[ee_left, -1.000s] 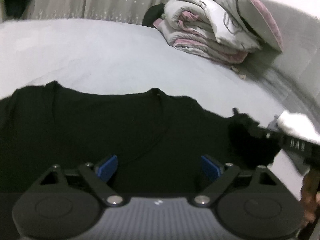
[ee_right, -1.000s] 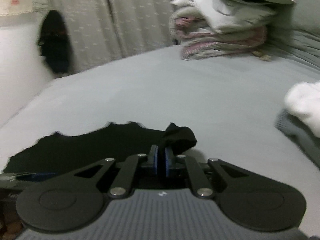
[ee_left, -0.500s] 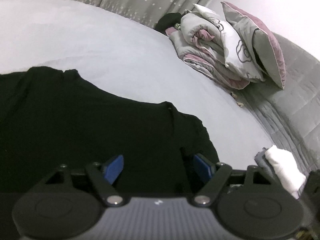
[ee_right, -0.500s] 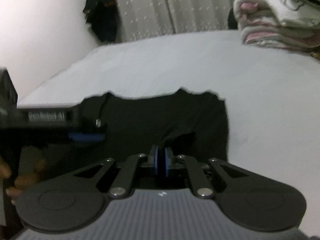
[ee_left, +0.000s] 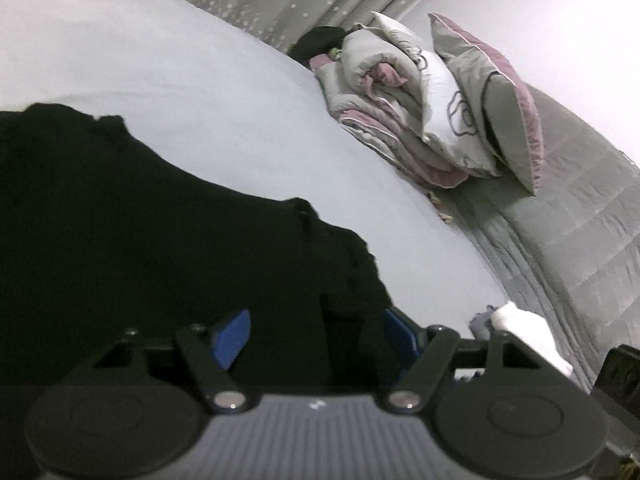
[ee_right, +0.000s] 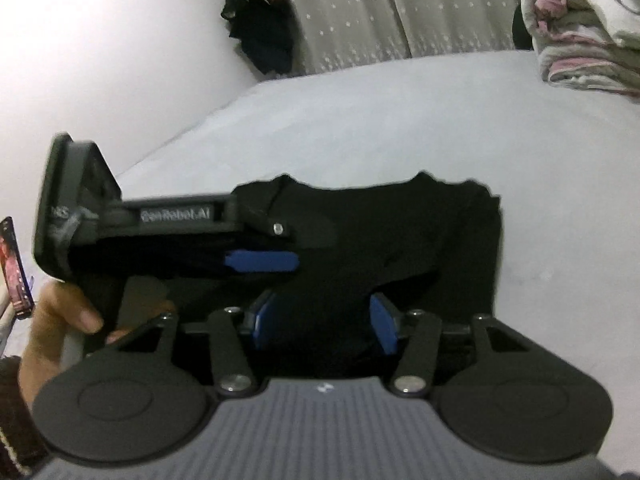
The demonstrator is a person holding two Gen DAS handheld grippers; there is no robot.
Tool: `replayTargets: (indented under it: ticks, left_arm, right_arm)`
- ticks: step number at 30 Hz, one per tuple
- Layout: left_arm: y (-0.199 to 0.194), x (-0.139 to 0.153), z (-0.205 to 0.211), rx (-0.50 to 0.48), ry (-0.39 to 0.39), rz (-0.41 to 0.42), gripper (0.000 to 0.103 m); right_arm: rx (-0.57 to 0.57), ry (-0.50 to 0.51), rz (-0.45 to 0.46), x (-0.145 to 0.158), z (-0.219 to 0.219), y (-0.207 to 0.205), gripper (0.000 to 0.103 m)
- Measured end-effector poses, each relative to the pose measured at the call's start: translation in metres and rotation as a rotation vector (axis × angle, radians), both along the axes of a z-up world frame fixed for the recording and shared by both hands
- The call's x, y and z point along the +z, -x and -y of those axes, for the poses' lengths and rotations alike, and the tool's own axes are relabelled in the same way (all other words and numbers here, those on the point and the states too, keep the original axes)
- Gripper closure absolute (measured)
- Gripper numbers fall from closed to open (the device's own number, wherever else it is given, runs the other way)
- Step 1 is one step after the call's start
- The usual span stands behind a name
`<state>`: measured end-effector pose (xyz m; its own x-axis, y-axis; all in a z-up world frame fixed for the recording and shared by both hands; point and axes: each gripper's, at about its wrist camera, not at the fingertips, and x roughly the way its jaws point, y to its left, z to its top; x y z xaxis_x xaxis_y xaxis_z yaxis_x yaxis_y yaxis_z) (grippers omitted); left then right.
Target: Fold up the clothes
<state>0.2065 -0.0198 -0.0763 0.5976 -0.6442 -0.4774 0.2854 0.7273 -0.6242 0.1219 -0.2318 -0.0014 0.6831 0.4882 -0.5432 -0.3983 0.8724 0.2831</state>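
— Where's the black shirt (ee_right: pixel 384 240) lying?

— Flat on the pale grey bed (ee_right: pixel 360 120), right under both tools. In the right wrist view it fills the middle, with one flap of it folded over at about 3 o'clock. In the left wrist view the same shirt (ee_left: pixel 140 240) spreads from 9 o'clock across to the centre.

— And the right tongs (ee_right: pixel 324 322)?

— Their jaws are opening just now. The blue pads (ee_right: pixel 384 324) stand apart with dark cloth showing between them, but they do not press on it, so nothing is gripped.

— The left tongs (ee_left: pixel 316 334)?

— Wide apart too, though closing slightly. A ridge of the shirt sits between the blue pads (ee_left: pixel 234 334); the pads are clear of it. From the right wrist view you see the left tongs (ee_right: pixel 262 261) side-on at 9 o'clock, over the shirt's left part, with a hand (ee_right: pixel 56 320) on the grip below them.

— What else is on the bed?

— A folded quilt (ee_left: pixel 384 92), grey and pink, at 1 o'clock in the left view, with a pillow (ee_left: pixel 492 96) leaning against it. A white cloth (ee_left: pixel 528 336) lies at 4 o'clock on a grey quilted cover (ee_left: pixel 580 240). A spotted curtain (ee_right: pixel 360 8) hangs behind, and a dark garment (ee_right: pixel 260 20) hangs at 11 o'clock in the right view.
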Motion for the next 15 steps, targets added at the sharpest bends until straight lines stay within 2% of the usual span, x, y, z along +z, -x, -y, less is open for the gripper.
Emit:
replayTargets:
  ticks: [2,4,6,11,13,15]
  left_arm:
    - [0.001,0.001,0.006,-0.016,0.002,0.015,0.029]
    - [0.004,0.002,0.017,-0.028,-0.039,0.038,0.030]
    - [0.007,0.004,0.031,-0.038,-0.118,0.060,0.031]
    - [0.015,0.007,0.069,-0.053,-0.308,0.121,0.036]
    - [0.014,0.006,0.081,-0.023,-0.375,0.126,0.059]
    - [0.010,0.003,0.087,0.024,-0.420,0.118,0.071]
  right_arm:
    - [-0.020,0.017,0.020,0.006,0.007,0.003,0.046]
    - [-0.055,0.029,0.033,0.009,0.018,0.005,0.046]
    - [-0.102,0.025,0.035,0.011,0.033,0.004,0.046]
    - [-0.223,-0.058,0.009,0.003,0.073,0.000,0.046]
    - [-0.237,-0.065,-0.007,-0.001,0.077,-0.002,0.046]
    - [-0.243,-0.054,-0.022,-0.005,0.079,-0.004,0.046]
